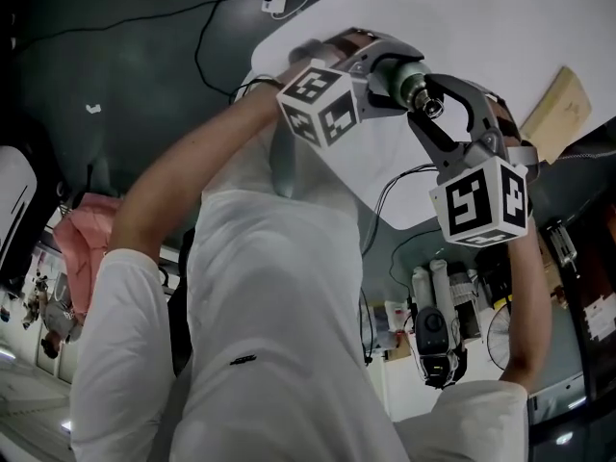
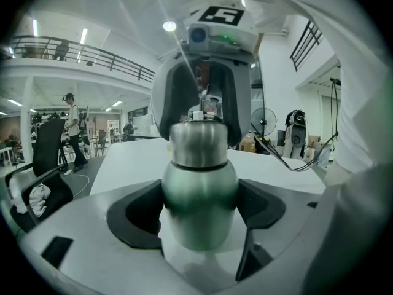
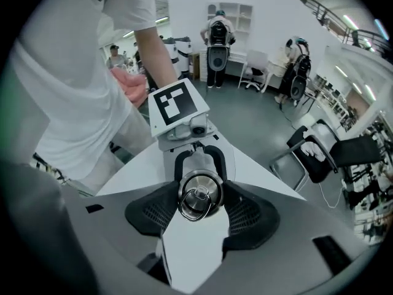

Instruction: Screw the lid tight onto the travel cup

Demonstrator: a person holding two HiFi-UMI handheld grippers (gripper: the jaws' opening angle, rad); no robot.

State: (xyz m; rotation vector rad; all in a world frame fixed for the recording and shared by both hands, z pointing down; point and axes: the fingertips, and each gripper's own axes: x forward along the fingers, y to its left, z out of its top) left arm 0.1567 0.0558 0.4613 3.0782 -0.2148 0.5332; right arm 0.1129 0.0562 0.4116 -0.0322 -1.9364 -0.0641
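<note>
Tightening step: you are turning the lid (image 2: pixel 198 143) down onto the travel cup (image 2: pixel 199 223). Only a thin dark seam is showing between the two, so I judge you are nearing the last turns.
Left gripper (image 2: pixel 199 195): it is pinching the cup's rounded body just below that seam, with a black pad pressing in on each side.
Right gripper (image 3: pixel 199 192): it is reaching onto the cup from the lid end. Its jaws are standing wide and its pads are pressing on opposite sides of the lid's rim.
Ring (image 3: pixel 195 203): it is lying on the lid's top, midway between the right pads and not touched by them.
Cup's place: you are holding it in the air over the white desk (image 1: pixel 500 27), not resting it there. Its lid end is pointing into the right gripper and its body is sitting in the left.
Doing it well: you should be lining the right gripper up along the cup's own axis, so the lid is turning flat and not cocking on the thread.
Bracing: you should be letting the left gripper do nothing but hold while the right wrist is rolling.
Pad placement: you should be gripping the lid's smooth side wall. Steel is likely slippery, so re-grip once the pads are sliding.
Finish: you are probably done when the lid is refusing to turn and the seam is looking even all round.
</note>
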